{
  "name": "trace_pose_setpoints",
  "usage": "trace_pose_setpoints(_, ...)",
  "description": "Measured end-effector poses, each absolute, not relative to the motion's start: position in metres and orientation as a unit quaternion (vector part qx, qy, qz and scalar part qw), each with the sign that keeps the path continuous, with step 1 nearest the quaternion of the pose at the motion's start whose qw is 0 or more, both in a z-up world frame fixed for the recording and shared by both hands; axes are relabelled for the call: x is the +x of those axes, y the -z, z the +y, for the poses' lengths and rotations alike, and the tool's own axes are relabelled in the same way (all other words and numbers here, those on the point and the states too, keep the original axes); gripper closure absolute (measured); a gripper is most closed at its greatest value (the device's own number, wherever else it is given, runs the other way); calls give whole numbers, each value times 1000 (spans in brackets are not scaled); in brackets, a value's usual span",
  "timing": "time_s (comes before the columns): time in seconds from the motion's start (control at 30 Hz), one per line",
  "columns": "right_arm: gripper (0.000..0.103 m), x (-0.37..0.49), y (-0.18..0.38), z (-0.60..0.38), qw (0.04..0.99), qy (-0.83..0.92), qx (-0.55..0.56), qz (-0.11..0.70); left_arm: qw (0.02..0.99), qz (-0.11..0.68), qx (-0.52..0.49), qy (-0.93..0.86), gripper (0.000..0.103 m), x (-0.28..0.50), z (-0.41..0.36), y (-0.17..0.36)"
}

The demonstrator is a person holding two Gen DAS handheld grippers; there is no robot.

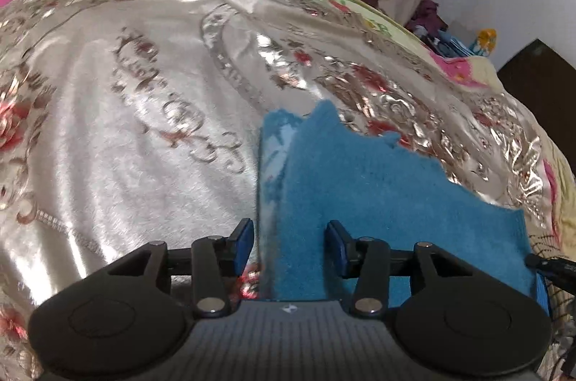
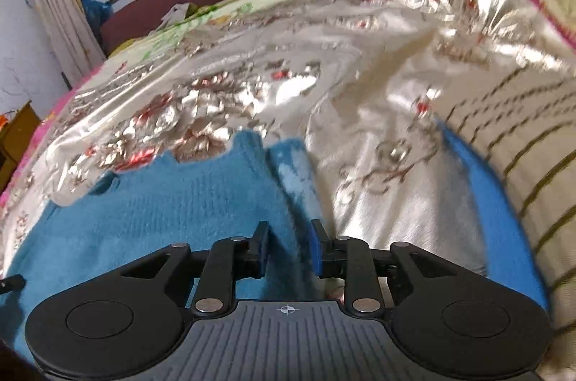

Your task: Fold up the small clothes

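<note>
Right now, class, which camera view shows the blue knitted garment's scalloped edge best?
The right wrist view: the blue knitted garment spreads wide there, its scalloped edge clear against the shiny satin bedspread. The left wrist view shows the same garment and edge, but less of its width.

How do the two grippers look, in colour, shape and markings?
Both the left gripper and the right gripper have black linkage arms with silver rivets, blue pads on the fingertips, round black side discs, and a grey ribbed body bearing a small white mark.
</note>
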State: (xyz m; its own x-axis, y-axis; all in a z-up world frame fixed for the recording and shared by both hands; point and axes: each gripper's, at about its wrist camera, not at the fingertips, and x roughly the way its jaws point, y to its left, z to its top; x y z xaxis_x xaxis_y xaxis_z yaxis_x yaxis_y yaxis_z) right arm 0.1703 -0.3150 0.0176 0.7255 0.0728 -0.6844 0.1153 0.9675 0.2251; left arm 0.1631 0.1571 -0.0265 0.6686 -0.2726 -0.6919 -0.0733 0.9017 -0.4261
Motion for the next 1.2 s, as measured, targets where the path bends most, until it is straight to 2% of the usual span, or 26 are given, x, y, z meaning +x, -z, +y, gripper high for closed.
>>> trace_pose_setpoints(0.2,73,176,-53,-278,948,51,31,313,894,391,-211,54,53,157,157,23)
trace_pose_setpoints(0.33,71,191,-57,-255,935,-22,63,349,893,386,-223,67,53,154,159,23)
trace_pose_setpoints(0.43,61,201,-46,-216,919,-85,72,378,889,389,-233,67,53,155,160,27)
trace_pose_setpoints(0.5,50,209,-36,-188,911,-109,66,392,890,387,-233,65,53,153,160,28)
trace_pose_setpoints(0.63,41,234,-8,-145,899,-113,59,419,899,377,-215,65,53,150,158,21)
trace_pose_setpoints(0.67,37,241,0,-137,894,-107,51,432,901,374,-208,67,53,149,156,19)
trace_pose_setpoints(0.77,35,248,17,-123,897,-85,24,434,911,366,-177,71,53,150,149,13)
trace_pose_setpoints(0.83,45,246,17,-119,902,-86,8,423,917,360,-152,74,52,149,141,10)
trace_pose_setpoints(0.9,76,245,15,-122,904,-91,9,419,921,357,-137,80,52,149,135,9)
trace_pose_setpoints(0.93,85,246,13,-126,903,-91,15,420,921,356,-133,83,52,149,133,8)
trace_pose_setpoints(1.0,93,249,8,-134,901,-96,37,422,924,351,-129,84,52,148,130,6)
trace_pose_setpoints(1.2,96,246,-7,-141,909,-103,73,397,928,339,-129,87,52,147,128,-2)
